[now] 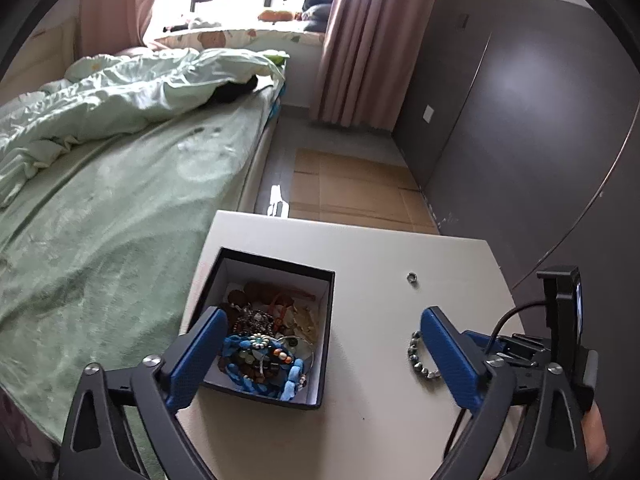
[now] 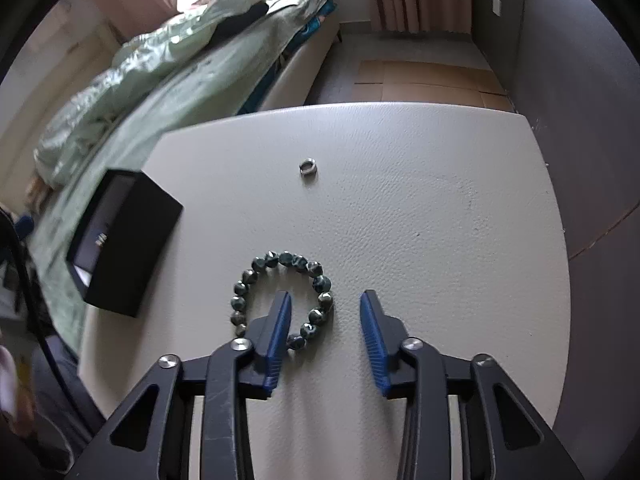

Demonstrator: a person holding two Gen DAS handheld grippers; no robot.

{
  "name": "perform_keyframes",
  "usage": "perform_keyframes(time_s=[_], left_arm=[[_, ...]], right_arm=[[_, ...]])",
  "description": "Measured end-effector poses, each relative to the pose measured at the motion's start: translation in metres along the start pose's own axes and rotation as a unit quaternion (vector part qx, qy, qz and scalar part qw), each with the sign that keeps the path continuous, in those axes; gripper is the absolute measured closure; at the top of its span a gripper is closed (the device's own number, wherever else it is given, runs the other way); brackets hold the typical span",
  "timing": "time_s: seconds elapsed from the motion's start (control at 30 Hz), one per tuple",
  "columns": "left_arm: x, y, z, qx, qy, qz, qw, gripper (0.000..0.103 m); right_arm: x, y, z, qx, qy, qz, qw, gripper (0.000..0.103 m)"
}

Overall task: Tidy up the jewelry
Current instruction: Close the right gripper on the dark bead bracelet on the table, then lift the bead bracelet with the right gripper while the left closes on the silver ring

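Observation:
A black box [image 1: 276,266] with white inner walls sits on the table's left side, full of mixed beaded jewelry [image 1: 260,344]. My left gripper [image 1: 324,312] hangs open and wide above it, one finger over the box and the other over the table. A dark green bead bracelet [image 2: 280,258] lies flat on the table. My right gripper [image 2: 325,300] stands open over the bracelet's right side, with the left finger inside the loop and the right finger outside. The pads do not press on the beads. A small silver ring [image 2: 307,168] lies farther back.
The white leather-textured table [image 2: 440,220] stands beside a bed with green bedding [image 1: 100,200]. A grey wall [image 1: 520,120] runs along the right. Flattened cardboard [image 1: 352,188] lies on the floor beyond the table. The right tool's black body [image 1: 560,312] shows by the bracelet [image 1: 416,354].

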State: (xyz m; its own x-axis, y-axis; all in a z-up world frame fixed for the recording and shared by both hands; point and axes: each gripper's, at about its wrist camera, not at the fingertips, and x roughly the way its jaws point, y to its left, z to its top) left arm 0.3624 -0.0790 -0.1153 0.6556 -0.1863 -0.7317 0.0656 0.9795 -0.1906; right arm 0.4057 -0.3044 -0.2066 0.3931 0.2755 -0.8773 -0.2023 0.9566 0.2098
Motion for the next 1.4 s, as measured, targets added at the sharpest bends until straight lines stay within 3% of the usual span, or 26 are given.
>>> perform_keyframes(time_s=[0.13, 0.17, 0.2, 0.23, 0.6, 0.87, 1.03, 1.4], left_arm=[[0.008, -0.004, 0.004, 0.002, 0.002, 0.004, 1.0, 0.011], [0.01, -0.005, 0.005, 0.002, 0.004, 0.005, 1.0, 0.014], [0.012, -0.007, 0.006, 0.003, 0.006, 0.005, 1.0, 0.016], [0.015, -0.009, 0.008, 0.004, 0.009, 0.005, 0.9999, 0.017], [0.046, -0.044, 0.02, 0.043, 0.034, -0.003, 0.9985, 0.038], [0.074, -0.071, 0.027, 0.069, 0.053, -0.009, 0.9961, 0.05], [0.095, -0.089, 0.024, 0.084, 0.065, -0.008, 0.9943, 0.051], [0.151, -0.117, 0.019, 0.107, 0.106, 0.011, 0.9885, 0.056]], right_arm=[[0.002, 0.01, 0.0, -0.039, -0.004, -0.038, 0.998, 0.077], [0.002, 0.013, -0.001, -0.057, -0.002, -0.05, 0.997, 0.081], [0.002, 0.015, -0.001, -0.072, -0.001, -0.064, 0.995, 0.092], [0.001, 0.016, -0.001, -0.083, 0.002, -0.067, 0.994, 0.093], [-0.031, -0.016, 0.006, -0.023, -0.036, 0.052, 0.998, 0.093], [-0.058, -0.028, 0.009, 0.009, -0.077, 0.12, 0.99, 0.093], [-0.07, -0.047, 0.015, 0.052, -0.107, 0.159, 0.98, 0.093], [-0.073, -0.086, 0.02, 0.126, -0.136, 0.163, 0.969, 0.093]])
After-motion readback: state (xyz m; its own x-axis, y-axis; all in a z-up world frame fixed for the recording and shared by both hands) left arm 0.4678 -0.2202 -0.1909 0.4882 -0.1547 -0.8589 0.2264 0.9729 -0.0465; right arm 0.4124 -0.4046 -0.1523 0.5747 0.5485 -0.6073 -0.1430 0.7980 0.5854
